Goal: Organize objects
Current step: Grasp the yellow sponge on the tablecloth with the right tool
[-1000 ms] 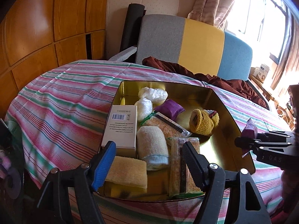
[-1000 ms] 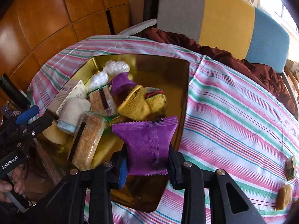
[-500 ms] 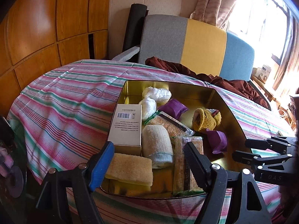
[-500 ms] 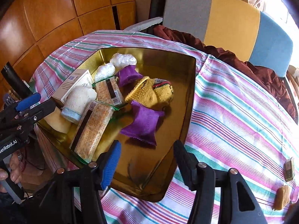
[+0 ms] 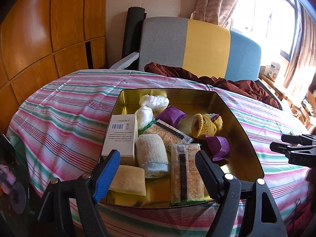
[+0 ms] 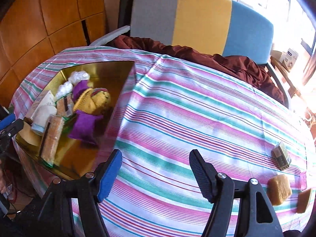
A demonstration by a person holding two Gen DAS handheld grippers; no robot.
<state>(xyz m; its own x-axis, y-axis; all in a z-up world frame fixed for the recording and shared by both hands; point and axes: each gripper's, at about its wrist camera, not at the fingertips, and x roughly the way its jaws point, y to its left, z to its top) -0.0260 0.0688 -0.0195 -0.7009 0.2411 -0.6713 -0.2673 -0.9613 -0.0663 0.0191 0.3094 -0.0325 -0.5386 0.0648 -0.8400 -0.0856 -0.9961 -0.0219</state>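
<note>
Lying in gold tin [image 5: 246, 138], purple pouch [image 5: 218, 146]

Gold tin [image 5: 246, 138]; purple pouch [image 5: 218, 145]; pink-green striped tablecloth [image 6: 187, 108]

Gold metal tray [image 6: 126, 73]: blurred; near corner hidden behind right gripper's blue finger pad [image 6: 109, 177].
Tan sponge block [image 6: 305, 200]: cut off by the fisheye's dark edge.
Small green-gold box [image 6: 282, 156]: print too small to read.
</note>
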